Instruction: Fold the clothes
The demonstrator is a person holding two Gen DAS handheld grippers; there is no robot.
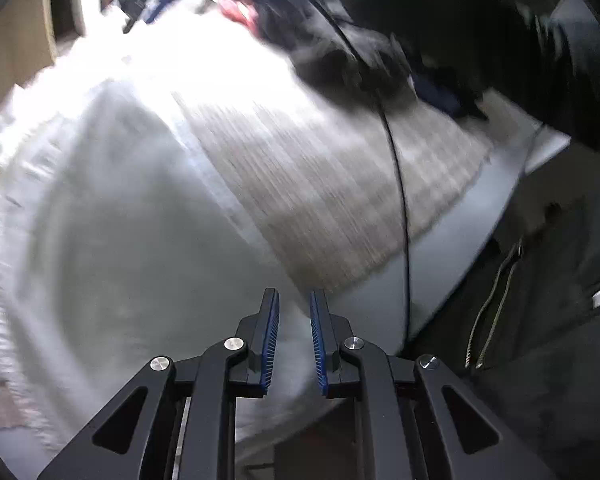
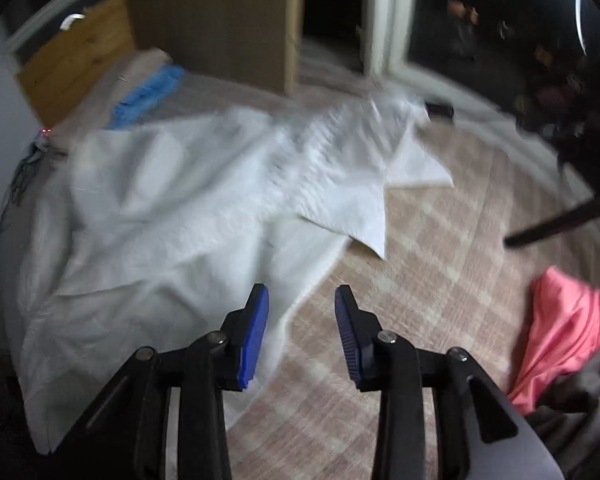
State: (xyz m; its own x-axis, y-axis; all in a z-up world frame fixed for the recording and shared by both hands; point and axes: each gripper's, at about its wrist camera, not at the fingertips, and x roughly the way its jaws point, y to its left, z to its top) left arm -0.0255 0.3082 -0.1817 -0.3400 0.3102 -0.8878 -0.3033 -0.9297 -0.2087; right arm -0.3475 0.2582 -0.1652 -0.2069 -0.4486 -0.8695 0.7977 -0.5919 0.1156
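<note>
A white garment (image 1: 120, 220) lies spread over a beige checked cover (image 1: 320, 184); the view is blurred. My left gripper (image 1: 294, 294) points down at it with a narrow gap between its blue pads; white cloth shows in the gap, and the pads do not visibly press on it. In the right wrist view the same white garment (image 2: 160, 208) lies rumpled on the left, with pointed corners reaching onto the checked cover (image 2: 440, 280). My right gripper (image 2: 302, 290) hangs open over the garment's near edge, with nothing between its fingers.
A pink garment (image 2: 568, 320) lies at the right on dark clothes. A blue cloth (image 2: 148, 96), a wooden chest (image 2: 72, 60) and a cardboard box (image 2: 212, 20) stand at the back. A black cable (image 1: 400, 184) crosses the cover. A person's dark zipped jacket (image 1: 540, 320) is at the right.
</note>
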